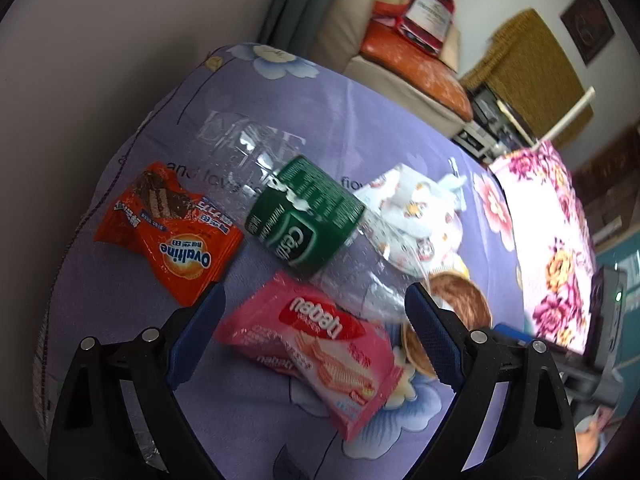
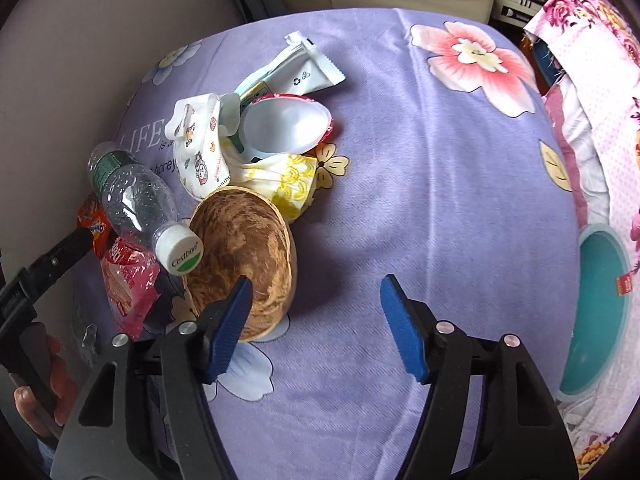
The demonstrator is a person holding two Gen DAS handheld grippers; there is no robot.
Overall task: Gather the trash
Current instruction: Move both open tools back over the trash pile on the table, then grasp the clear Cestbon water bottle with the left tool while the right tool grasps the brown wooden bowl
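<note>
My left tongs (image 1: 314, 304) are spread over the pink Nabati wafer pack (image 1: 316, 344); Ovaltine wrapper (image 1: 172, 236) at ten o'clock, Cestbon bottle (image 1: 308, 216) at twelve. My right tongs (image 2: 316, 298), spread and empty, hover beside the brown bowl (image 2: 244, 248); teal bin (image 2: 600, 312) at three o'clock, ready for trash.

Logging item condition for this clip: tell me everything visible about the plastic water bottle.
The water bottle is clear, crinkled plastic with droplets inside, apparently empty. It has a green label with white print, partly torn, and a white screw cap printed in green, still on. It lies on its side on the purple floral cloth, cap end against the brown wooden bowl, body lying over the pink wafer packet and beside the orange snack packet. No gripper touches it.
</note>
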